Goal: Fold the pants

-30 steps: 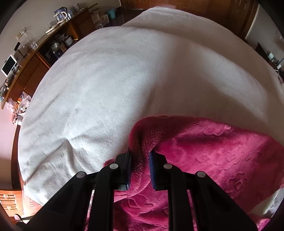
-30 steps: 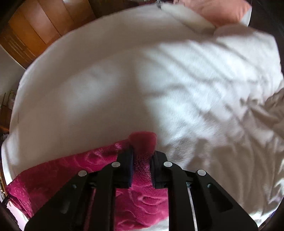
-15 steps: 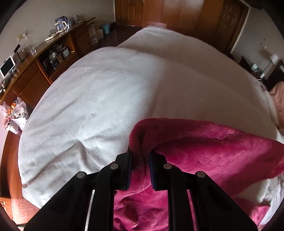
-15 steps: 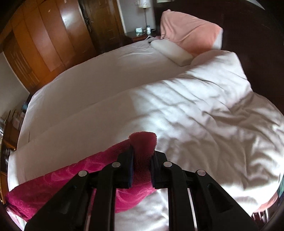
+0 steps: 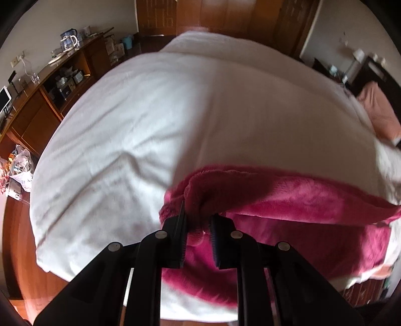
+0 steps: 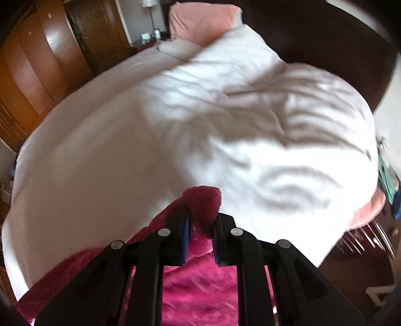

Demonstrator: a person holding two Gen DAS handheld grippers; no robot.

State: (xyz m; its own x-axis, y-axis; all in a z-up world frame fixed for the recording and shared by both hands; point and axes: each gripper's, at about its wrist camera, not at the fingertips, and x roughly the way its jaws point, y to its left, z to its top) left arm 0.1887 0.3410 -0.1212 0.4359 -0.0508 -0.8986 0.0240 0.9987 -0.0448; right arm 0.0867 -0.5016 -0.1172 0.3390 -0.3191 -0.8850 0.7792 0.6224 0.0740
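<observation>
The magenta fleece pants (image 5: 295, 200) hang lifted over the white bed (image 5: 155, 120). My left gripper (image 5: 199, 213) is shut on a bunched edge of the pants, and the cloth stretches away to the right as a taut band. In the right wrist view my right gripper (image 6: 201, 215) is shut on another edge of the pants (image 6: 200, 198), a tuft sticking up past the fingers. The rest of the pants drapes below and to the left of that grip.
A rumpled white duvet (image 6: 263, 130) covers the bed, with pink pillows (image 6: 200, 22) at the head. A wooden sideboard (image 5: 50, 82) with a kettle and clutter runs along the left. Wooden wardrobes (image 6: 32, 62) stand beyond the bed.
Both grippers have risen and swept across the bed with the pants still clamped. The cloth between them has pulled into a tighter band, and more of the room shows.
</observation>
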